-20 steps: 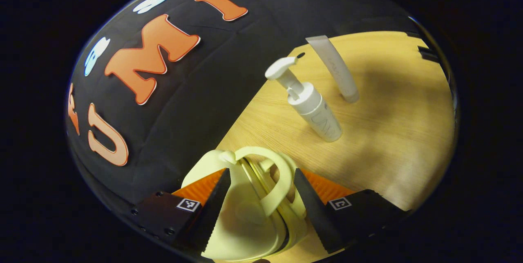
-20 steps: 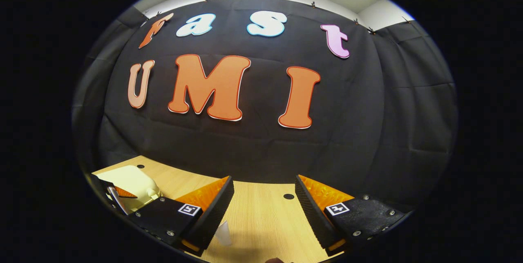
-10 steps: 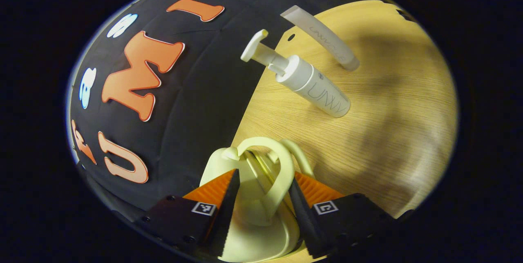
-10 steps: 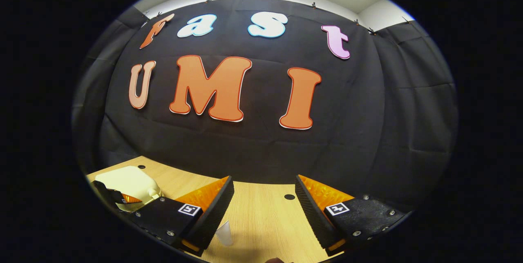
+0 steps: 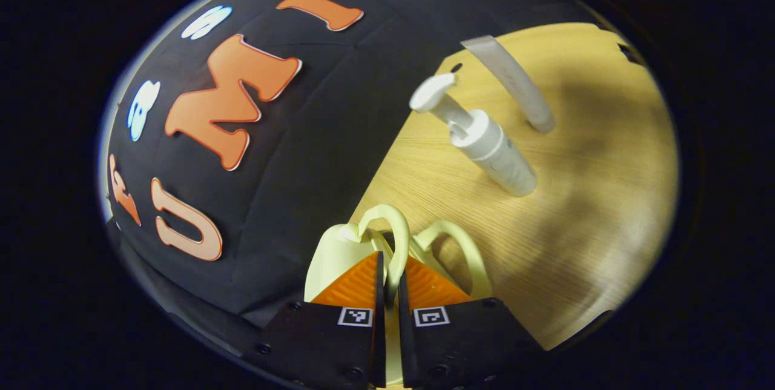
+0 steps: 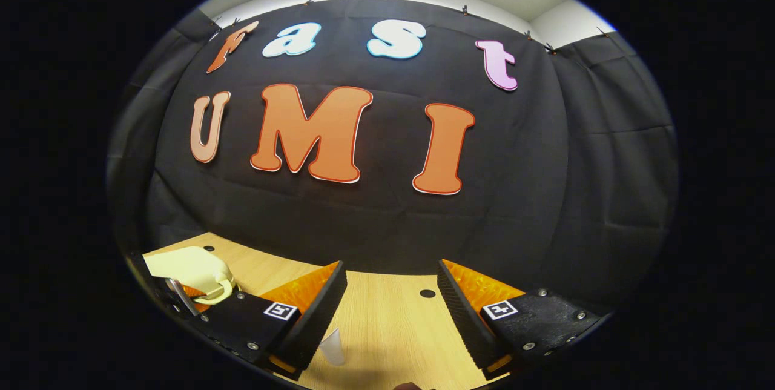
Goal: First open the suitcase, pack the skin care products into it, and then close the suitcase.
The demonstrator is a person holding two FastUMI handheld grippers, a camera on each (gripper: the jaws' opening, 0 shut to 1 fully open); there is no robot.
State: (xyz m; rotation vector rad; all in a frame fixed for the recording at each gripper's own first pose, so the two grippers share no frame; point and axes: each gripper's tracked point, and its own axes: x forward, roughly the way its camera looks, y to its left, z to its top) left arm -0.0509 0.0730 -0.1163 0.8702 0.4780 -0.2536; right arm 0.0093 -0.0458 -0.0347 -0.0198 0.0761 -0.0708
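Left gripper [image 5: 387,269] | we closed wide-open fingers onto the pale-yellow plastic suitcase's [image 5: 339,254] looped handle [image 5: 396,238] | opening could start | right gripper [image 6: 390,299] stayed open, idle.

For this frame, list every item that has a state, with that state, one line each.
suitcase: pale yellow, halves together, not yet opened
suitcase handle: one loop pinched between the left gripper's fingers
left gripper: shut on the handle
right gripper: open, holding nothing, above the table
pump bottle: upright, untouched
tube: standing on its cap, untouched
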